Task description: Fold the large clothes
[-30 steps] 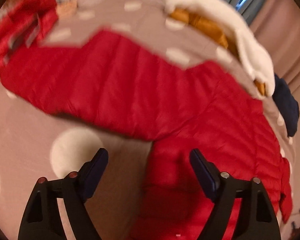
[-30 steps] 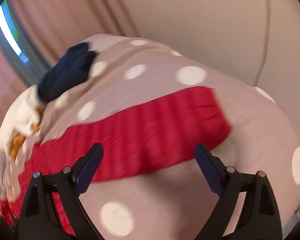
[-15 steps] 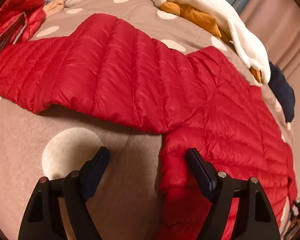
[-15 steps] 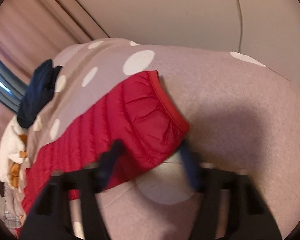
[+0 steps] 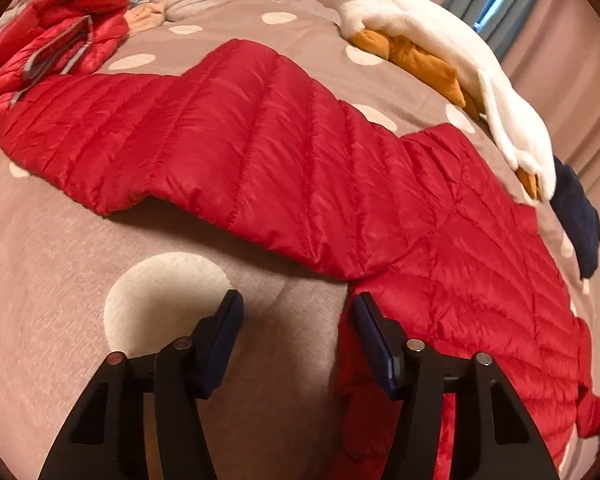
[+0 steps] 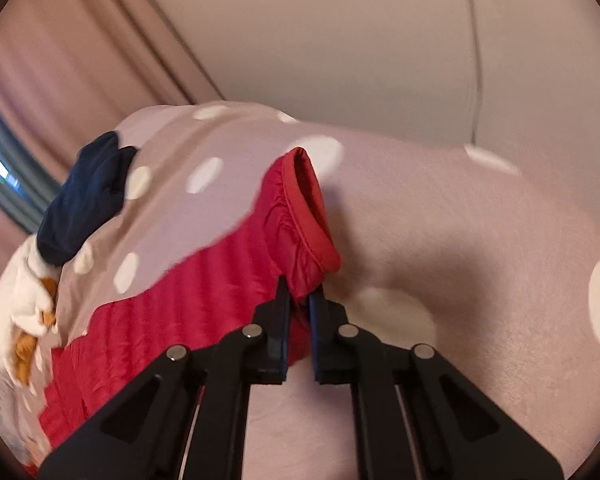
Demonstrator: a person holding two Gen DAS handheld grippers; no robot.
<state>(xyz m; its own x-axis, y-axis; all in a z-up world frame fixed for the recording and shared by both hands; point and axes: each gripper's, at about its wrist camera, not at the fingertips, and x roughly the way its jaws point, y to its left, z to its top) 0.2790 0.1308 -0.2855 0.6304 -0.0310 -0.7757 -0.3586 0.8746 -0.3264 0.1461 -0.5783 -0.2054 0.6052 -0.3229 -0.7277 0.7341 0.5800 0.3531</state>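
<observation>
Already the right gripper (image 6: pixel 300 300) is clamped on the red jacket (image 5: pixel 300 168) cuff (image 6: pixel 308 216); the left gripper (image 5: pixel 296 320) jaws, closing, hold nothing, the jacket's edge at three o'clock.

Bed (image 5: pixel 60 240) with a grey-brown, white-dotted cover

A red quilted jacket (image 5: pixel 300 152) lies spread across it; a second red jacket (image 5: pixel 56 48) sits at the far left, with a white and orange plush toy (image 5: pixel 440 48) and a navy garment (image 5: pixel 576 212) along the far edge.
</observation>
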